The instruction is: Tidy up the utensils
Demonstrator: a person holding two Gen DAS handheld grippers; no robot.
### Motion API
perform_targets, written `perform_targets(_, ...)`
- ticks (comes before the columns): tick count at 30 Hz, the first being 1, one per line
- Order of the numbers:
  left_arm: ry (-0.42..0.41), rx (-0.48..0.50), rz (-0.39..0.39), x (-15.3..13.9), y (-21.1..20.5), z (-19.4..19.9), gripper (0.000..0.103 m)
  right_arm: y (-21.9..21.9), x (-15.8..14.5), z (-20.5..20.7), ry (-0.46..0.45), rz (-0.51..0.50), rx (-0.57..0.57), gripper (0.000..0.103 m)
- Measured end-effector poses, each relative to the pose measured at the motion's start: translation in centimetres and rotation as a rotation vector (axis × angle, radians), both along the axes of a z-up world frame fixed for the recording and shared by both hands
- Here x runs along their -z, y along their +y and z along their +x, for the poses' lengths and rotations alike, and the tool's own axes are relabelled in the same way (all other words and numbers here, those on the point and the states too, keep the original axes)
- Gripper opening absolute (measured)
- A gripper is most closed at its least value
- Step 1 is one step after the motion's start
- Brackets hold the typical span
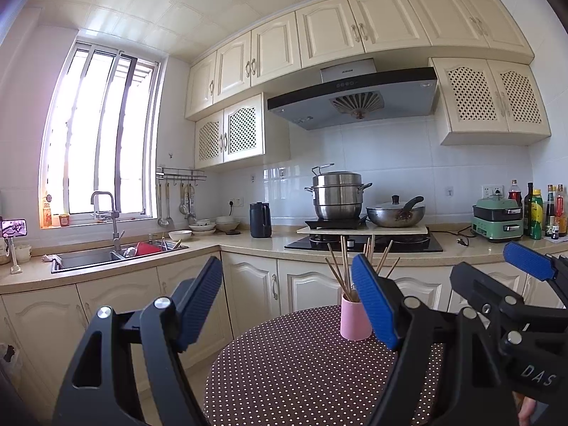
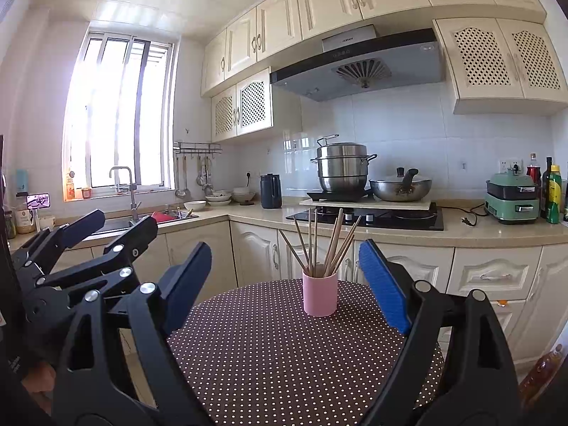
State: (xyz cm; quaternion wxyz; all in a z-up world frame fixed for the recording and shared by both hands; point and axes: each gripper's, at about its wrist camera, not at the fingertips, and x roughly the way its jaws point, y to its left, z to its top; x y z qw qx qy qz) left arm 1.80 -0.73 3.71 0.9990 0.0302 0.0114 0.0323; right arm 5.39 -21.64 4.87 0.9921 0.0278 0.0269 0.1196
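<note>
- Left wrist view looks level across a round table (image 1: 301, 372) covered in a dark brown cloth with white dots; the left gripper (image 1: 294, 305) hangs over the near edge with its blue pads spread wide and nothing between them.
- On the far side of the table stands a pink cup (image 1: 353, 317), upright, with wooden chopsticks (image 1: 340, 266) fanned out of its top. In this view the right-hand pad hides part of the cup.
- The right gripper (image 2: 305, 284) is held beside the left one, its jaws also wide apart and empty; the cup shows between its pads but further off, touched by neither.
- Behind the table runs an L-shaped beige counter (image 2: 461, 234) over cream cabinets (image 2: 490, 273).
- A sink (image 1: 106, 255) with a tall tap sits under a bright barred window (image 1: 103, 135) on the left.
- On the hob (image 2: 365, 218) stand a stacked steel steamer pot (image 2: 342, 168) and a lidded wok (image 2: 401, 186), under a grey range hood (image 2: 355, 67).
- A dark kettle (image 2: 270, 191) stands on the counter left of the hob.
- A green appliance (image 2: 511, 197) and bottles (image 2: 552, 191) stand at the right end of the counter.
- Ladles hang from a wall rack (image 1: 181, 174) near bowls (image 1: 213, 225).
</note>
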Motion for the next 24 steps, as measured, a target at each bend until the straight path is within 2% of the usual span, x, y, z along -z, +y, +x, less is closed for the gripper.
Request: perform_targets(24,0.005,-0.001,0.000,0.06,0.28,0.15,0.074,0.18,0.20,0.10,0.007,0.002,-0.001,0.084)
